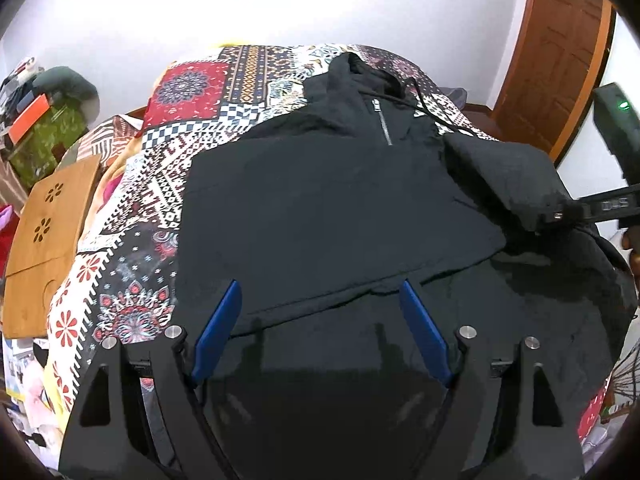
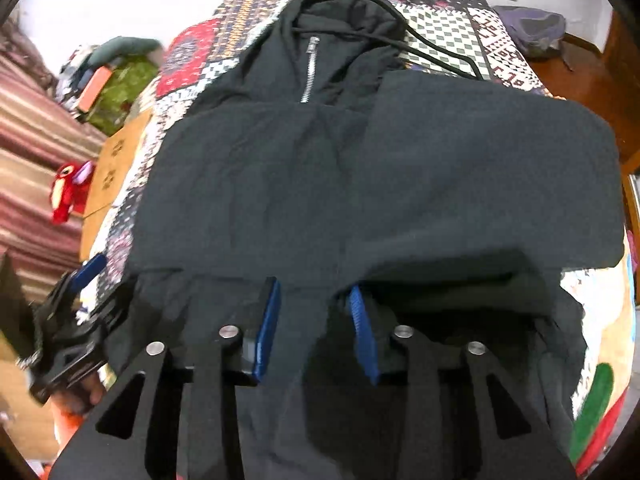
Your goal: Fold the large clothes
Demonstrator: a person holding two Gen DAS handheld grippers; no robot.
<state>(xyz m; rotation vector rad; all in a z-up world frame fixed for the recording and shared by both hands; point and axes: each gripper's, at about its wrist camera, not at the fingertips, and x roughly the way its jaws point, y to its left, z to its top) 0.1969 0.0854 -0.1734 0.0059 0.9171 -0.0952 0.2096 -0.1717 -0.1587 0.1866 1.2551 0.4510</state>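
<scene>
Black hoodie (image 1: 320,208) lies spread face up on a bed covered with a patchwork bedspread (image 1: 168,184), its hood at the far end and its short metal zip (image 1: 382,120) running down from the collar. Ahead of the left tool (image 1: 320,292), the garment fills the middle of the view; the left side of the body is folded inward with a straight edge, and a sleeve (image 1: 500,184) is laid across the chest on the right side. The left tool's blue pads (image 1: 218,332) stand wide apart above the hem fabric, with nothing pinched between them.

From the right wrist view, the right tool (image 2: 314,296) points down at the near part of the hoodie (image 2: 280,184). Its jaws are partly apart, and dark cloth runs through the gap between the blue pads (image 2: 268,332) (whether the pads press on that cloth I cannot tell). The folded sleeve (image 2: 480,184) lies just beyond and to the right of this tool, a broad flat band across the chest. The drawstring (image 2: 440,54) trails off the hood onto the bedspread (image 2: 440,32) on the right. The left tool (image 2: 76,300) shows at the left edge of this view, beside the garment. A wooden board (image 1: 44,232) lies off to the left of the bed.
</scene>
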